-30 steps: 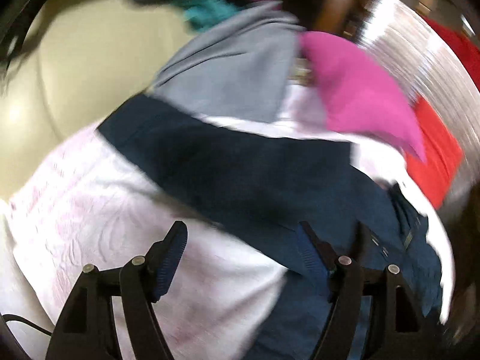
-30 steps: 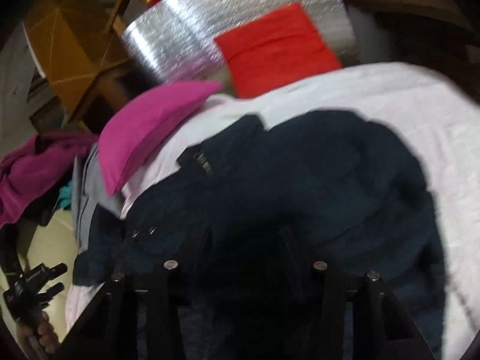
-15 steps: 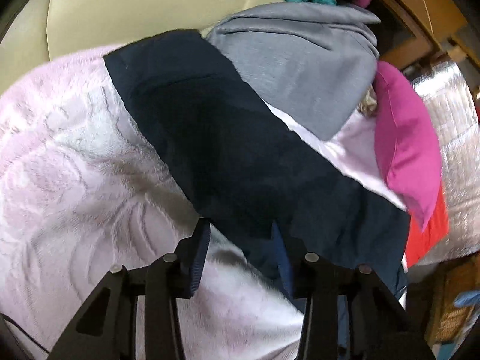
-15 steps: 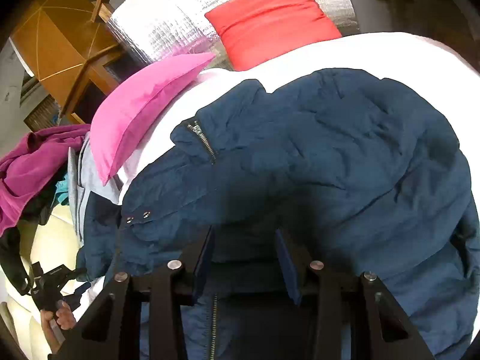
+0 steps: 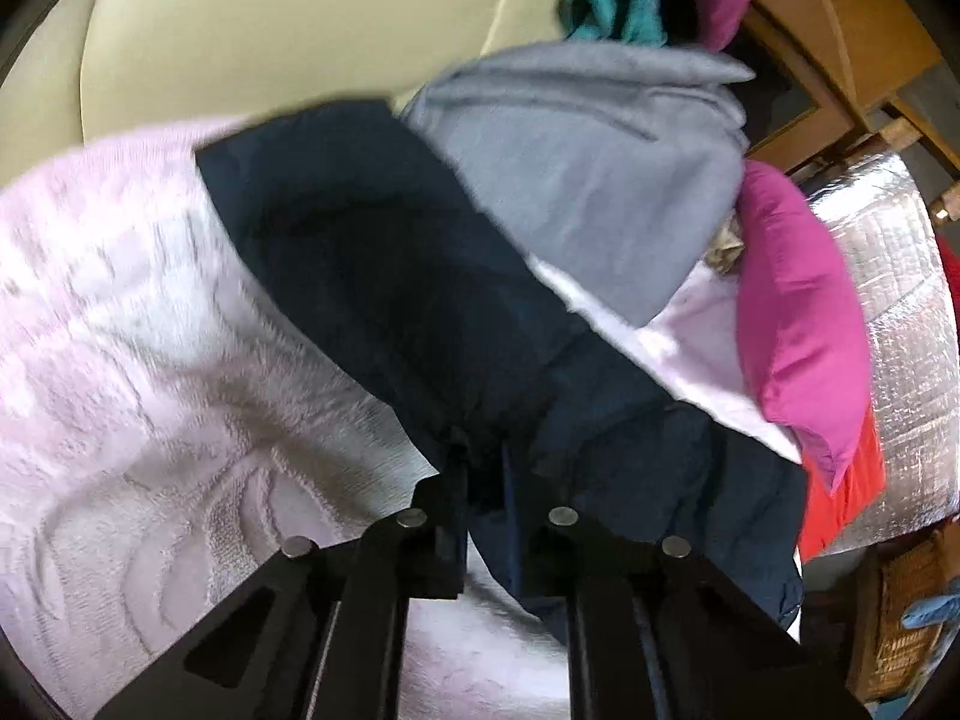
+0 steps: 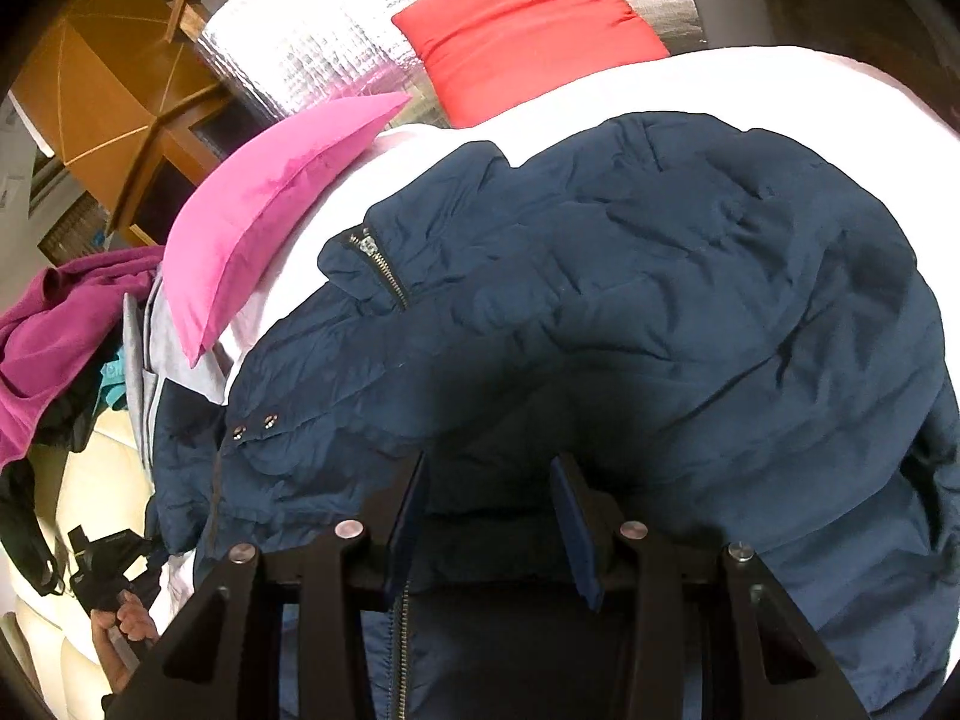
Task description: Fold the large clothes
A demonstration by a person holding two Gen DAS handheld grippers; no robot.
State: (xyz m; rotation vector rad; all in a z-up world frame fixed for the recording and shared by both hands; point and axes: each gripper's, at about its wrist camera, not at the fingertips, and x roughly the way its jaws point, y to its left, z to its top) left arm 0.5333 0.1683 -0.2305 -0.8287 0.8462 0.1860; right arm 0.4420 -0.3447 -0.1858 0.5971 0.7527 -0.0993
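Pinching only a thin fold of the navy jacket (image 5: pixel 432 300), the left tongs (image 5: pixel 483 480) are closed on the sleeve near its edge, and I judge that fold could slip free if it is lifted fast, since the padded cloth looks heavy. The jacket lies spread on the pink bedspread (image 5: pixel 120 360), its collar toward 11 o'clock in the right view, near the pink pillow (image 6: pixel 270 204). The right tongs (image 6: pixel 489 516) stand open above the jacket's front, holding nothing. Dragging the sleeve could also catch the grey garment (image 5: pixel 600 180) lying against it at 1 o'clock. The left view is blurred, so the exact grip is hard to make out, and the jacket's hem is cut off below the right tongs.
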